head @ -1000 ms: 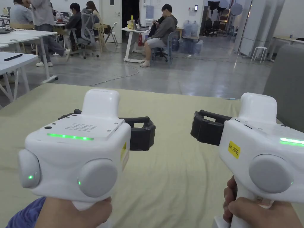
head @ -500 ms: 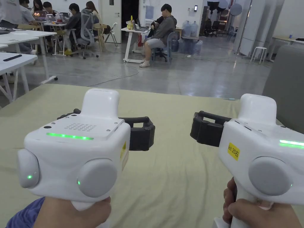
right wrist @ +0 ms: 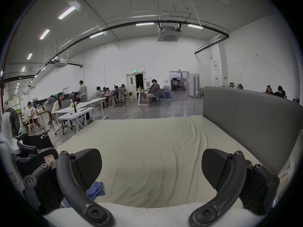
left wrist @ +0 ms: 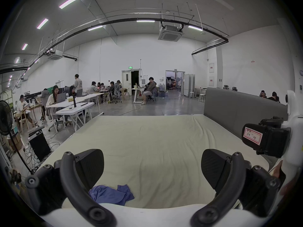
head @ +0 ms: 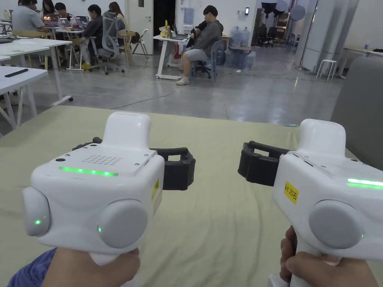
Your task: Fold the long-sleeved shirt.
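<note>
The left gripper (left wrist: 152, 170) is held level in the person's left hand (head: 93, 267), jaws spread wide apart with nothing between them. The right gripper (right wrist: 151, 168) sits beside it at about the same height, gripped by the right hand (head: 321, 267) around its handle, and its jaws are likewise wide apart and empty. Both point forward, away from the person, side by side without touching. In the head view a blue sleeve (head: 31, 271) covers the left forearm just behind the wrist.
</note>
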The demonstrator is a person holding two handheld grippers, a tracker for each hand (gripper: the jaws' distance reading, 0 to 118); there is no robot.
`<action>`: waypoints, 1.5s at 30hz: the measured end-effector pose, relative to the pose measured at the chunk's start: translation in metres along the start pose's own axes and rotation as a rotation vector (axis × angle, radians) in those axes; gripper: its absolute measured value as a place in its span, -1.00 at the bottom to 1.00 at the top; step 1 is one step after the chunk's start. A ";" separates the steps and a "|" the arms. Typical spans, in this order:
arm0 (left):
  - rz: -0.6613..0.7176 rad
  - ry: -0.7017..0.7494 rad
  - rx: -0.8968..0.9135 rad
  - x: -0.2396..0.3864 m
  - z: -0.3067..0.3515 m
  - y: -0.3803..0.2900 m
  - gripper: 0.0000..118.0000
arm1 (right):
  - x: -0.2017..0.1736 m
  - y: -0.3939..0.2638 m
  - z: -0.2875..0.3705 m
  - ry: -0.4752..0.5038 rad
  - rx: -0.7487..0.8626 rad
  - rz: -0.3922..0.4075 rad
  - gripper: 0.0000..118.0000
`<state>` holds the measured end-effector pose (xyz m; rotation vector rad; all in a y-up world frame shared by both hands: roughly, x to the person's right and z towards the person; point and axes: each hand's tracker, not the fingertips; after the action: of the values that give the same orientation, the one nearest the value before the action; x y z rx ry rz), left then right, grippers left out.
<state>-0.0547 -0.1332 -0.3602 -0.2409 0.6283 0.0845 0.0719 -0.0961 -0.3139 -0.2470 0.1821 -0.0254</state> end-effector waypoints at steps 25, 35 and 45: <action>0.018 -0.080 -0.070 0.001 0.003 -0.010 -0.83 | 0.003 -0.014 -0.006 -0.068 -0.012 -0.016 -1.00; 0.049 0.107 -0.024 -0.077 -0.048 0.002 -0.83 | -0.085 -0.015 -0.016 0.204 -0.020 0.028 -1.00; 0.152 0.392 -0.189 -0.209 -0.147 -0.006 -0.83 | -0.171 -0.036 -0.012 0.762 -0.097 0.066 -1.00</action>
<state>-0.3061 -0.1768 -0.3508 -0.3976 1.0308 0.2475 -0.0988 -0.1255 -0.2864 -0.3193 0.9516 -0.0446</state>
